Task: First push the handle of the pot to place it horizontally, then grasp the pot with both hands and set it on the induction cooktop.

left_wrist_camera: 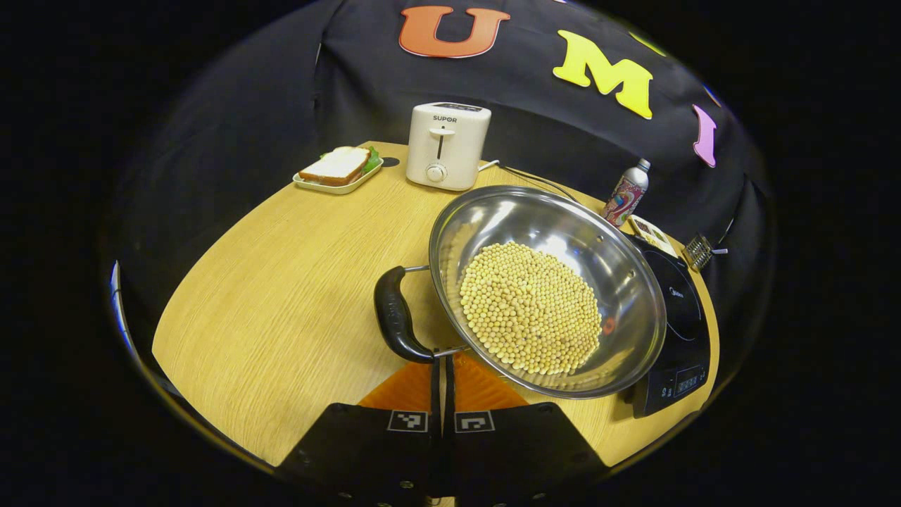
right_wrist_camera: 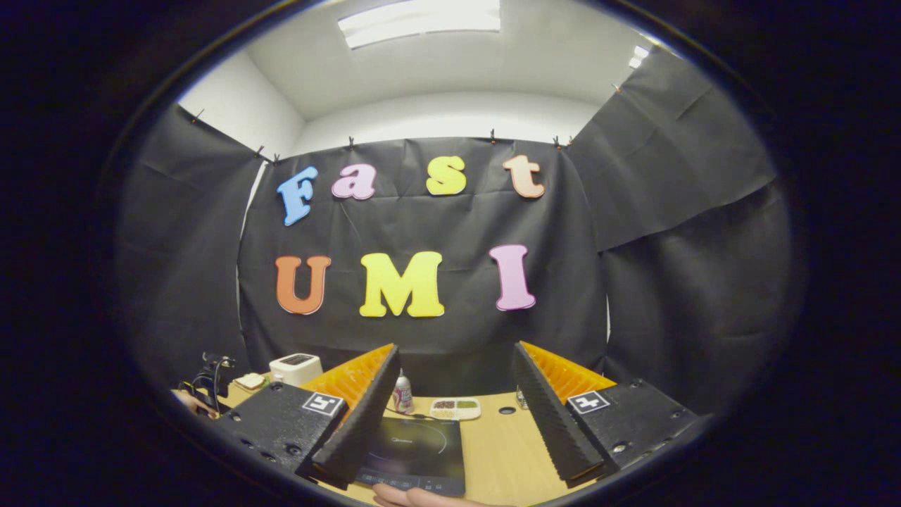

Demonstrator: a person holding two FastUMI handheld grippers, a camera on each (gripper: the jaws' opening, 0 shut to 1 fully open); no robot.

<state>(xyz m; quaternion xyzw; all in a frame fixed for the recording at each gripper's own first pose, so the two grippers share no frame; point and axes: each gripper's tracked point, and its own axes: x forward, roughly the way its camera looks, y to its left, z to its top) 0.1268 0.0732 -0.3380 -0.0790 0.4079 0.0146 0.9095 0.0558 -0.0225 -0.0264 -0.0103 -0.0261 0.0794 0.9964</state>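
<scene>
A steel pot (left_wrist_camera: 563, 225) holding soybeans (left_wrist_camera: 529, 308) rests on the wooden table (left_wrist_camera: 281, 296), its right side in front of the black induction cooktop (left_wrist_camera: 677, 338). Its black handle (left_wrist_camera: 395, 317) points toward the left of the left gripper view and runs top to bottom there. My left gripper (left_wrist_camera: 443, 367) is shut with nothing in it, its tips right at the handle's near end. My right gripper (right_wrist_camera: 454, 352) is held high and wide open, with the cooktop (right_wrist_camera: 415, 447) showing low between its fingers (right_wrist_camera: 359, 415).
A white toaster (left_wrist_camera: 447, 144) and a tray with a sandwich (left_wrist_camera: 341, 169) stand at the table's back. A bottle (left_wrist_camera: 625, 193) and a small divided dish (left_wrist_camera: 651, 234) sit behind the cooktop. A hand (right_wrist_camera: 415, 498) shows at the table's near edge.
</scene>
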